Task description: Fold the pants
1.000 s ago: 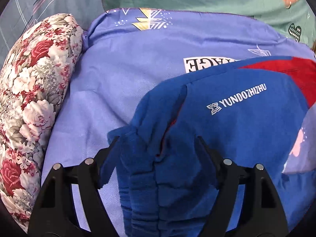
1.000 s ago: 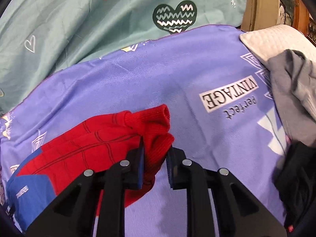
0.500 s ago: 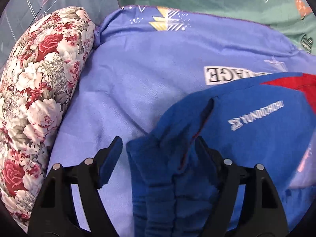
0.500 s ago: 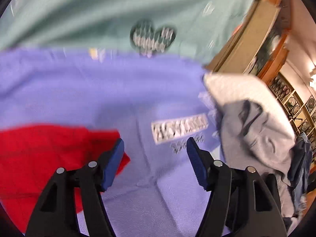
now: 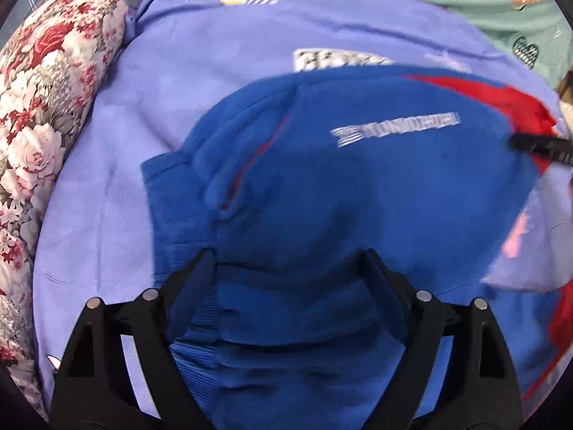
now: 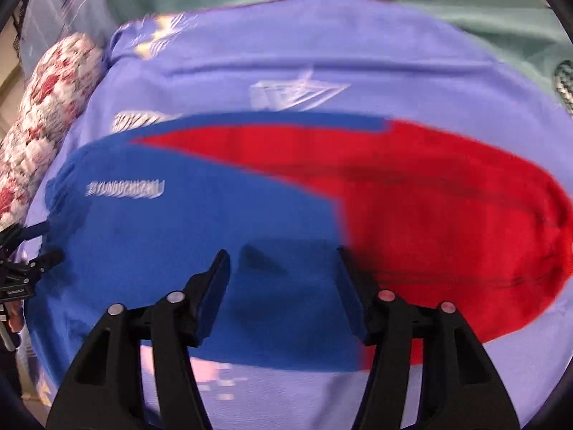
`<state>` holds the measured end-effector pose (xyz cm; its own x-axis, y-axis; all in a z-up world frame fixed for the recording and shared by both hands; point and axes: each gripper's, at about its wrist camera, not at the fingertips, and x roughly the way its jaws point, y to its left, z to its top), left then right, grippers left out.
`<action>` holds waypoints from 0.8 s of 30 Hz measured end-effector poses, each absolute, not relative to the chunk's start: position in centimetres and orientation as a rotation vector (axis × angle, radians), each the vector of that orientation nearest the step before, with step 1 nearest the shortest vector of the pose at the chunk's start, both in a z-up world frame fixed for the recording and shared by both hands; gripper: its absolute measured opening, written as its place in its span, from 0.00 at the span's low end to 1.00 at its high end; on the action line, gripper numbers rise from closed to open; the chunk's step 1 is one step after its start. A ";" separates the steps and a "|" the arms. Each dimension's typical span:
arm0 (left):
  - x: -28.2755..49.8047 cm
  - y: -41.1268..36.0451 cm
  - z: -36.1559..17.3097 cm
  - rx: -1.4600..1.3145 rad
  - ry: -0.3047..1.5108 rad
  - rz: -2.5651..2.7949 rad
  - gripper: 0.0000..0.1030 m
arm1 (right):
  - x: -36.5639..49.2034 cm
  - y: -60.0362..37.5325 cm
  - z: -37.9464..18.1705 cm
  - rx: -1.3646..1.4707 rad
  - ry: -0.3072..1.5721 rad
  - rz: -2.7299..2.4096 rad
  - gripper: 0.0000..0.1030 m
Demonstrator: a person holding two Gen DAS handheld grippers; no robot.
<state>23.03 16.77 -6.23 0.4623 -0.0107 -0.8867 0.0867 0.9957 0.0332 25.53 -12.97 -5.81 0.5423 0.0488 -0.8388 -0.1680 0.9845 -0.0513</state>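
Two hand-held grippers, left and right, hung with fingers spread wide and gripping nothing as I steered them above the blue-and-red pants. Those pants lay flat across the lavender bedsheet, waistband under my left tool, a floral pillow beside them.

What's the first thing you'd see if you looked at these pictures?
The bright blue and red pants lie spread across the purple sheet, filling the middle. Both black hand-held grippers, left and right, hang open over them, and a flowery pillow sits at the left.
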 end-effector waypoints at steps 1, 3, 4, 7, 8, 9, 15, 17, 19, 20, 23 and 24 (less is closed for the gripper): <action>23.0 17.1 -6.3 0.076 1.081 -0.057 0.83 | 25.9 -14.6 -5.5 -0.153 0.975 0.034 0.60; 22.9 17.5 -5.9 0.064 1.069 -0.039 0.83 | 26.0 -19.4 -5.0 -0.169 0.953 -0.234 0.81; 22.8 17.7 -5.6 0.045 1.068 -0.031 0.83 | 25.4 -20.7 -4.6 -0.124 0.944 -0.269 0.79; 21.7 17.3 -4.1 0.003 1.045 -0.024 0.86 | 21.0 -19.6 -2.3 -0.056 0.909 -0.154 0.70; 20.9 16.8 -3.7 0.004 1.039 -0.037 0.86 | 19.7 -17.9 -1.8 -0.041 0.911 -0.065 0.70; 19.9 16.2 -3.3 0.012 1.033 -0.053 0.87 | 18.1 -16.1 -1.4 -0.015 0.927 0.048 0.70; 14.3 14.5 -2.0 0.010 1.001 -0.088 0.91 | 8.8 -4.8 -2.8 -0.084 1.044 0.561 0.69; 12.4 14.4 -2.3 0.011 1.004 -0.072 0.92 | 7.7 -4.0 -3.6 -0.190 1.027 0.512 0.69; 11.2 14.0 -2.9 0.036 1.015 -0.058 0.92 | 7.9 -5.0 -3.6 -0.226 1.015 0.458 0.69; 10.5 13.9 -3.3 0.053 1.019 -0.045 0.92 | 8.0 -5.7 -3.8 -0.246 1.020 0.430 0.69; 9.2 14.1 -4.3 0.078 1.031 -0.019 0.92 | 8.0 -7.5 -4.2 -0.260 1.058 0.402 0.62; 8.9 14.3 -4.5 0.068 1.037 -0.018 0.92 | 7.8 -8.4 -4.3 -0.254 1.079 0.407 0.57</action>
